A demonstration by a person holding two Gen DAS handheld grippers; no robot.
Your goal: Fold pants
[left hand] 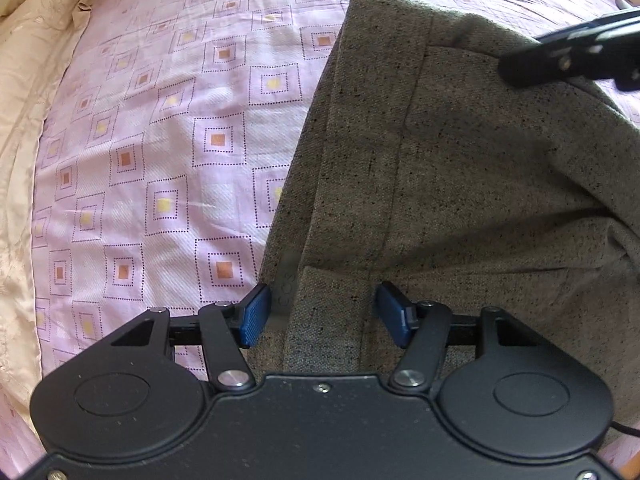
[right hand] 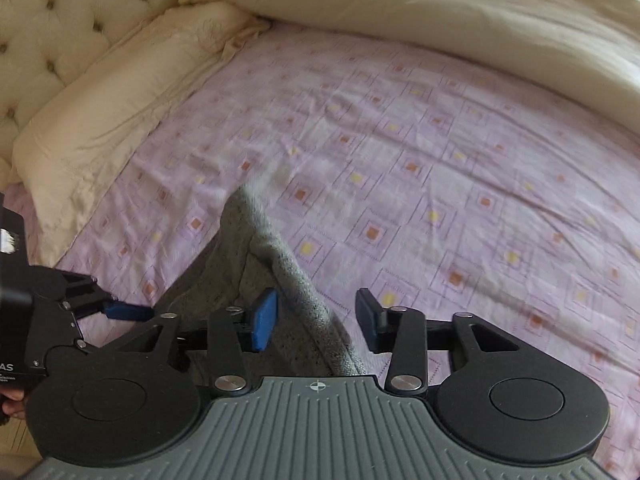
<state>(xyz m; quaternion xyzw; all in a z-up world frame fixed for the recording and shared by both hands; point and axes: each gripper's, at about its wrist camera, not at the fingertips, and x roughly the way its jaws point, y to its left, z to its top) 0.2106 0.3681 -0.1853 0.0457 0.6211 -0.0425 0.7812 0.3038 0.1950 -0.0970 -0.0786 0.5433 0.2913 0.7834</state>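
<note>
Grey speckled pants (left hand: 460, 168) lie on the pink patterned bed sheet (left hand: 160, 140), running away from me. My left gripper (left hand: 324, 314) is open, its blue pads (left hand: 254, 316) either side of the near corner of the pants, which lies between the jaws. My right gripper (right hand: 316, 320) is open too, straddling a raised edge of the pants (right hand: 280, 256). The right gripper also shows in the left wrist view (left hand: 560, 56) at the upper right, above the cloth. The left gripper shows in the right wrist view (right hand: 128, 312) at the left.
A cream pillow (right hand: 120, 112) and a tufted headboard (right hand: 52, 28) are at the far left. A cream duvet (right hand: 460, 28) is bunched along the back. The pink sheet (right hand: 440, 180) spreads to the right of the pants.
</note>
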